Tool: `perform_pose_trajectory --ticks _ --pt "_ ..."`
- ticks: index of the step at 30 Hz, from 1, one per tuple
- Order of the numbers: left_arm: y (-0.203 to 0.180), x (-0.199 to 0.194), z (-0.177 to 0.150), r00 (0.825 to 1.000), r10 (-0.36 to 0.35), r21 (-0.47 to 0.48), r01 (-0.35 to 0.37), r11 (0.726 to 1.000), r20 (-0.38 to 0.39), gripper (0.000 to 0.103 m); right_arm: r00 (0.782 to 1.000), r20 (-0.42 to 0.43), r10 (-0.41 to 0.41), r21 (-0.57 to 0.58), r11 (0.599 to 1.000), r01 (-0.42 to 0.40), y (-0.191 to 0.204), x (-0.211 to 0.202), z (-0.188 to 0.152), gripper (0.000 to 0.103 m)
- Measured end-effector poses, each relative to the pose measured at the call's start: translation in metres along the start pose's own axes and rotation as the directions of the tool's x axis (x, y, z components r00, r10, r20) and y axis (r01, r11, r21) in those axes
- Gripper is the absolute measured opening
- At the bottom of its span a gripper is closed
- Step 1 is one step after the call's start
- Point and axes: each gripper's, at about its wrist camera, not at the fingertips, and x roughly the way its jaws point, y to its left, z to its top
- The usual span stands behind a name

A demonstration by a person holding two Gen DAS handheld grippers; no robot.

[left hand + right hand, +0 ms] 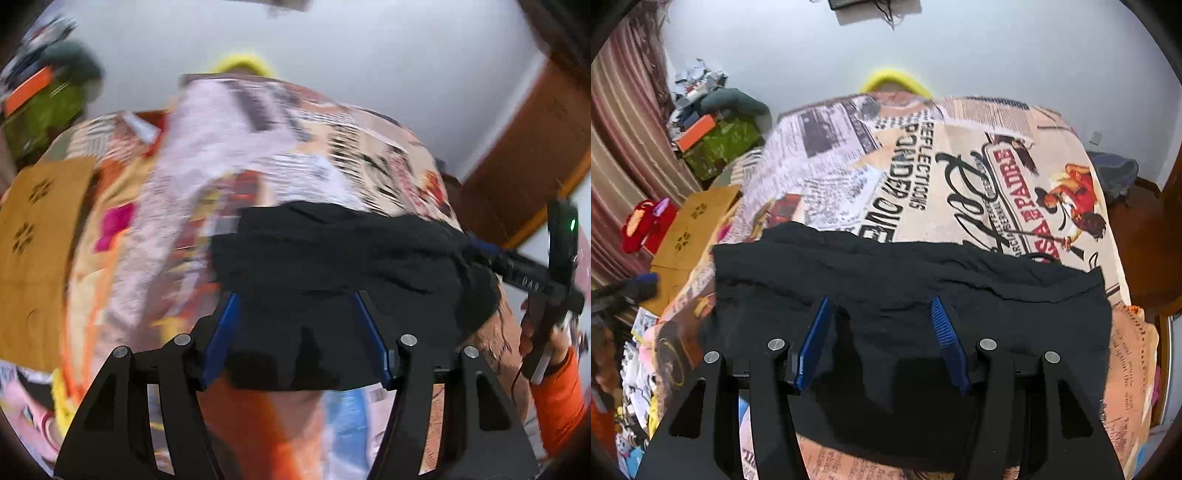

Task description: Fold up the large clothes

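A black garment (923, 288) lies bunched across the near part of a bed covered with a newspaper-print sheet (960, 166). In the right wrist view my right gripper (882, 306) is open just over the garment, its blue pads (814, 339) spread apart and holding nothing. In the left wrist view, which is blurred, my left gripper (295, 299) is open over the garment's (332, 258) near edge. My right gripper (554, 273) also shows at the right edge of that view, held by a hand in an orange sleeve.
A brown cardboard box (690, 236) stands left of the bed, with a red toy (642, 225) beside it. A green bag and clutter (713, 144) sit by the striped curtain. A yellow item (894, 81) lies beyond the bed's far end. A wooden door (535, 147) is at the right.
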Motion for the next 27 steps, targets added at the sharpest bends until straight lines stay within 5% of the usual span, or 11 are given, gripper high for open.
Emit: perform_pose_trajectory --ticks 6,11,13,17,27 --pt "-0.083 0.044 -0.002 1.0 -0.01 0.185 0.009 0.983 0.004 0.062 1.0 0.018 0.014 -0.065 0.998 -0.013 0.0 -0.015 -0.013 0.055" --pt "-0.112 0.096 0.006 0.999 0.035 0.192 -0.028 0.981 -0.035 0.062 0.996 -0.032 -0.087 -0.138 0.987 0.082 -0.008 0.015 -0.027 0.061" --pt "-0.114 0.123 0.009 0.996 0.08 0.179 -0.07 0.981 -0.046 0.066 0.993 -0.079 -0.087 -0.117 0.99 0.077 -0.02 0.036 -0.033 0.064" --pt "-0.099 0.148 0.012 0.995 0.087 0.113 -0.082 0.99 -0.039 0.091 0.994 -0.068 -0.091 -0.125 0.989 0.082 -0.031 0.048 -0.038 0.07" --pt "-0.078 0.123 -0.013 0.998 0.065 0.033 -0.065 0.997 -0.009 0.092 0.995 -0.062 -0.083 -0.116 0.99 0.076 -0.034 0.034 -0.045 0.071"
